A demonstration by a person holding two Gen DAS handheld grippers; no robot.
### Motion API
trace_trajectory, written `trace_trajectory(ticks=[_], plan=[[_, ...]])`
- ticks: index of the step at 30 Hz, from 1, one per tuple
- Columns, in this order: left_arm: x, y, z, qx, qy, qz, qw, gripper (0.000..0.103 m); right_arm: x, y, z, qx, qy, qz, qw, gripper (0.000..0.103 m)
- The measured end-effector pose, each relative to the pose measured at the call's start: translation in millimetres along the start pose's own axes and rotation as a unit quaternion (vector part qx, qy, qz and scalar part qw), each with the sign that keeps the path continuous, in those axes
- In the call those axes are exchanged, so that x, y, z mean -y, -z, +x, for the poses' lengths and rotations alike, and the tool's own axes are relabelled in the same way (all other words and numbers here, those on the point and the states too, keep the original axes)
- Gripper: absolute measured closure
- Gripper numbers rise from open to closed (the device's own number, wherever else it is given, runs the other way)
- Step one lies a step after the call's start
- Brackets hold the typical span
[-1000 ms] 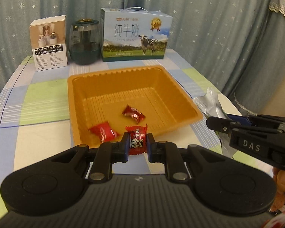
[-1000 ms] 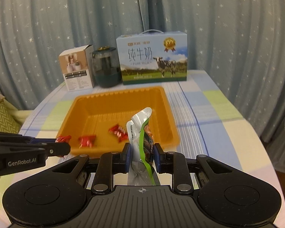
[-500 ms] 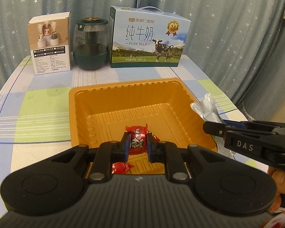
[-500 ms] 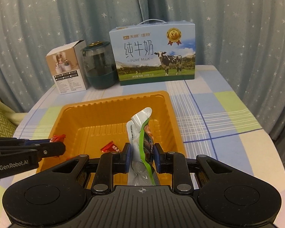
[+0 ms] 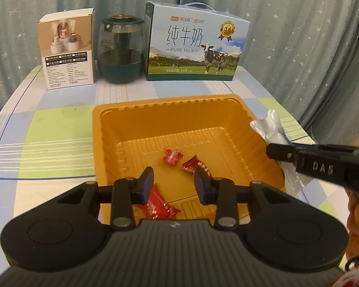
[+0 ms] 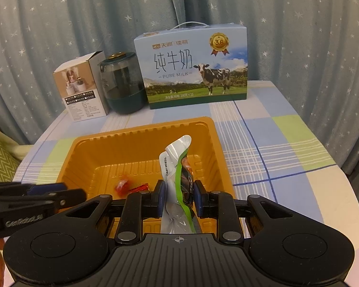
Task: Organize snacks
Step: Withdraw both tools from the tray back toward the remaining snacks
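candy [image 5: 159, 206] dropped into tray [image 5: 170, 102] | left gripper [image 5: 173, 183] jaws released | right gripper [image 6: 178, 197] grasps upright pouch [image 6: 176, 167]

Across the top of your frame, a white product box [image 5: 68, 50], a dark green jar [image 5: 121, 49] and a blue milk carton [image 5: 195, 44] lined the checked tablecloth [image 5: 45, 138], before a star-print curtain [image 5: 287, 24].

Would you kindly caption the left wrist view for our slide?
Open left hand-held gripper above the orange tray holding three red candies.
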State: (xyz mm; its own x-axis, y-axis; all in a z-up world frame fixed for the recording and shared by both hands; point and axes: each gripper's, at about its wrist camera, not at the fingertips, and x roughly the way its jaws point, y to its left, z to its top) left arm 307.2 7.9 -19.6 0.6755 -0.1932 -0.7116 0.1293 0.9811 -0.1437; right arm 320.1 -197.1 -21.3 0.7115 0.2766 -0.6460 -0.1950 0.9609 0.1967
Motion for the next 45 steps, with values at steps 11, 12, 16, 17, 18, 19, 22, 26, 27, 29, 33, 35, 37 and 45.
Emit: trace_trajectory(ticks=[11, 12, 16, 17, 18, 19, 22, 26, 27, 29, 33, 35, 37, 45], plan=[[-1, 5, -12, 0.008, 0.001, 0.003, 1.0, 0.054, 0, -10, 8, 0.011, -0.003, 0.004, 1.0, 0.078], [-1, 6, -12, 0.008, 0.0, 0.002, 1.0, 0.052, 1, -11, 10, 0.014, -0.01, 0.007, 1.0, 0.078], [-1, 12, -20, 0.012, -0.006, 0.006, 0.9999, 0.042, 6, -11, 8, 0.022, -0.021, 0.012, 0.999, 0.044], [-1, 14, -22, 0.014, -0.008, 0.008, 0.9998, 0.041, 9, -10, 4, 0.03, -0.02, 0.016, 0.999, 0.035], [-1, 16, -25, 0.015, -0.01, 0.008, 0.9998, 0.039, 11, -8, 1, 0.03, -0.019, 0.019, 0.999, 0.035], [-2, 18, -27, 0.016, -0.011, 0.007, 0.9998, 0.037, 12, -7, -1, 0.028, -0.017, 0.02, 0.999, 0.035], [-3, 25, -34, 0.019, -0.014, 0.003, 0.9997, 0.035, 17, 2, -11, 0.026, -0.012, 0.022, 0.999, 0.035], [0, 33, -44, 0.021, -0.015, 0.004, 0.9997, 0.032, 24, 14, -24, 0.019, -0.006, 0.034, 0.999, 0.035], [1, 35, -46, 0.021, -0.015, 0.005, 0.9997, 0.031, 25, 18, -28, 0.018, -0.005, 0.037, 0.999, 0.035], [3, 39, -51, 0.021, -0.017, 0.005, 0.9996, 0.028, 26, 24, -36, 0.016, -0.002, 0.042, 0.999, 0.035], [8, 47, -65, 0.026, -0.016, 0.002, 0.9995, 0.023, 22, 35, -56, 0.012, 0.001, 0.049, 0.999, 0.035], [10, 52, -72, 0.028, -0.015, -0.002, 0.9995, 0.022, 18, 41, -67, 0.014, 0.002, 0.047, 0.999, 0.035], [12, 57, -80, 0.029, -0.012, -0.005, 0.9995, 0.022, 15, 46, -78, 0.015, 0.004, 0.046, 0.999, 0.035], [17, 81, -113, 0.032, -0.014, -0.02, 0.9992, 0.017, 5, 69, -121, 0.023, 0.011, 0.049, 0.998, 0.035]])
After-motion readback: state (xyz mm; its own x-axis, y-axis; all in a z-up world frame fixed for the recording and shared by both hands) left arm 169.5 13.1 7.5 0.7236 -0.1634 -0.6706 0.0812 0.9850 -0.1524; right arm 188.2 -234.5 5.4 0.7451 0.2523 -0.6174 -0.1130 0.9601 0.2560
